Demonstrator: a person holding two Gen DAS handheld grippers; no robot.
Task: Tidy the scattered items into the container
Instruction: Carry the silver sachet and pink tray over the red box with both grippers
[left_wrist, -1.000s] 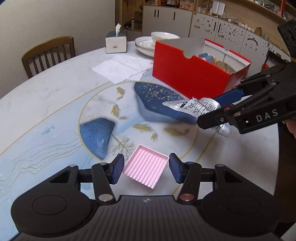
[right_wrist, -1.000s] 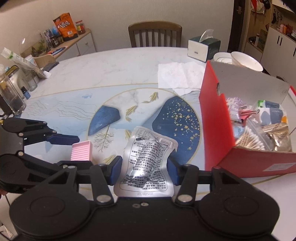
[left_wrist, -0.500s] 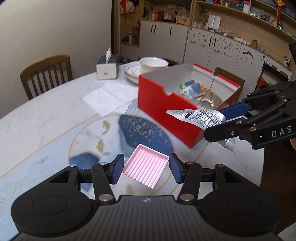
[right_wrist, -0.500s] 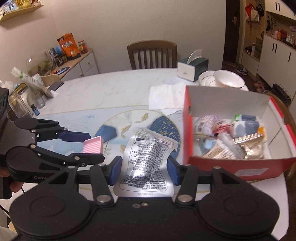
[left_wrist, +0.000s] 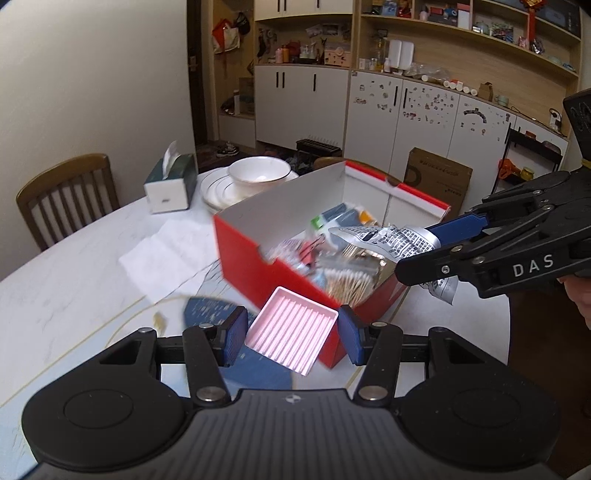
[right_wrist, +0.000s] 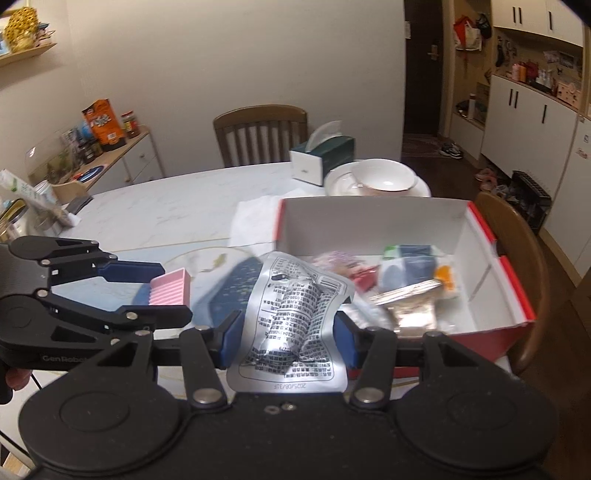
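Note:
My left gripper (left_wrist: 291, 334) is shut on a pink ribbed tray (left_wrist: 291, 328), held in the air just in front of the near wall of the red box (left_wrist: 255, 258). My right gripper (right_wrist: 288, 334) is shut on a crinkled silver foil packet (right_wrist: 291, 317) with black print, held at the box's (right_wrist: 369, 218) near left corner. In the left wrist view that packet (left_wrist: 388, 236) hangs over the box's right side, with the right gripper (left_wrist: 436, 245) behind it. The box holds several small items, among them cotton swabs (left_wrist: 347, 284). The right wrist view also shows the pink tray (right_wrist: 170, 288) in the left gripper (right_wrist: 162, 291).
The white paper napkins (left_wrist: 166, 254) lie left of the box on the marble table (left_wrist: 74, 280). Behind the box stand a tissue box (left_wrist: 170, 184) and a bowl on stacked plates (left_wrist: 255, 177). Wooden chairs (right_wrist: 262, 133) stand at the table's far side and at its right (right_wrist: 517, 258).
Both grippers rose and travelled toward the red box with their loads. The box came much nearer in both views and its inside now shows; the grips stayed the same.

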